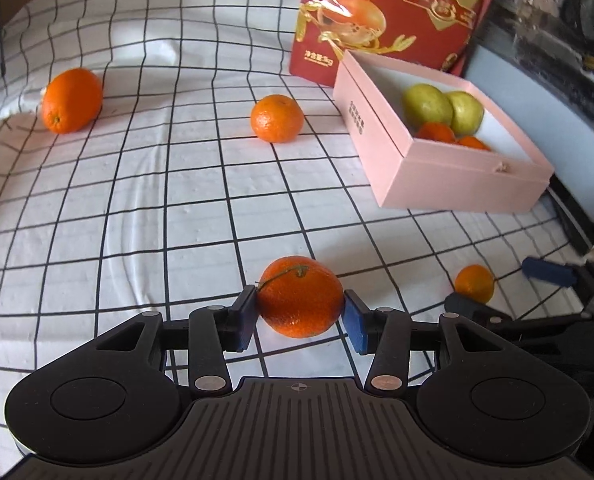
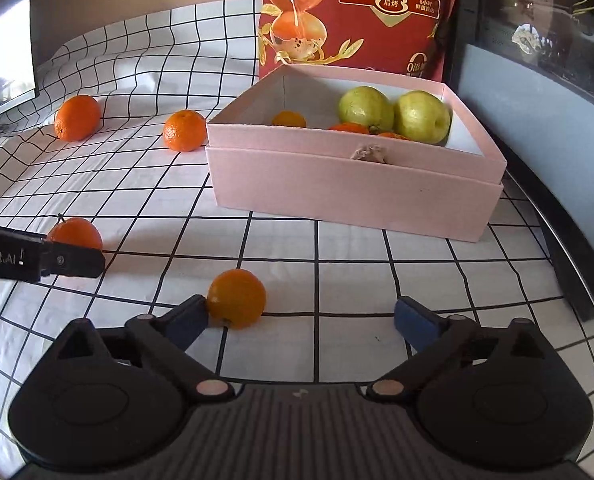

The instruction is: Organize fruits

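A stemmed mandarin [image 1: 299,296] lies on the checked cloth, and my left gripper [image 1: 299,316] is shut on it, one blue pad pressed to each side. In the right wrist view a small orange [image 2: 237,298] rests against the left finger of my right gripper [image 2: 303,312], which stands wide open with a broad gap to the other finger. The pink box [image 2: 337,192] sits beyond, holding two green fruits [image 2: 365,108] and several small oranges. Two more oranges [image 1: 72,100] [image 1: 277,118] lie loose at the far left and middle.
A red printed bag [image 1: 381,12] stands behind the box. A dark framed screen [image 2: 537,120] runs along the right edge of the cloth. The cloth [image 1: 137,200] is wrinkled at the far left. The left gripper's finger [image 2: 77,260] shows at the left of the right wrist view.
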`<state>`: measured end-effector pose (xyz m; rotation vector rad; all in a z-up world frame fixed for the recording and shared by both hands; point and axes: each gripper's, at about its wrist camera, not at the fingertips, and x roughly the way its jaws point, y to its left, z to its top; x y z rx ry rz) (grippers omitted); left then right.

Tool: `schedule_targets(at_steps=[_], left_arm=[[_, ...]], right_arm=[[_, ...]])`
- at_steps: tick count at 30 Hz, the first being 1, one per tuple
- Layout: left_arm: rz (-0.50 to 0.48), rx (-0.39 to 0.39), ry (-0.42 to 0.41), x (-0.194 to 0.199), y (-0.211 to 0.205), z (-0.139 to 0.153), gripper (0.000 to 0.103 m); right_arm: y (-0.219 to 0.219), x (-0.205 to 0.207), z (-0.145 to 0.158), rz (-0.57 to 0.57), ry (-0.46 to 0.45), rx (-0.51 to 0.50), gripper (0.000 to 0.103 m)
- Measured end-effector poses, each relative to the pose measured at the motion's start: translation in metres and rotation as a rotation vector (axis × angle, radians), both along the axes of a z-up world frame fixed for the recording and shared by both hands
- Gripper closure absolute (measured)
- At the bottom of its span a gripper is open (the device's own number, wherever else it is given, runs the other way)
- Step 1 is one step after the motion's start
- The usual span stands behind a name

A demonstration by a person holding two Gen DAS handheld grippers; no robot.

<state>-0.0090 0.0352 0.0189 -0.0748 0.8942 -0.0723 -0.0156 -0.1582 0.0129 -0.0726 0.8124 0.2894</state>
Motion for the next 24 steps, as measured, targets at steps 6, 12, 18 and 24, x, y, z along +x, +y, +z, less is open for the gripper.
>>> schedule_targets(at_steps=[6, 12, 18, 24], left_arm=[[-0.004, 0.031, 0.020, 0.0036, -0.0039, 0.0010, 0.053], [-0.008, -0.007, 0.032, 0.0055, 0.0021, 0.0019, 0.053], [-0.003, 0.008, -0.008, -0.0014, -0.0016, -0.0005, 0.053], [0.012, -0.036, -0.002, 0.0006, 0.0052, 0.0008, 0.053]], right_arm=[[-0.0002, -0.0014, -0.0001, 0.002, -0.007, 0.002, 0.000], [-0.0006, -0.0035, 0.0000, 0.003, -0.009, 0.005, 0.000], [-0.0016, -0.0046, -0.0003, 0.011, -0.015, 0.007, 0.000], [-0.0018, -0.0050, -0.0001, 0.011, -0.015, 0.006, 0.000]])
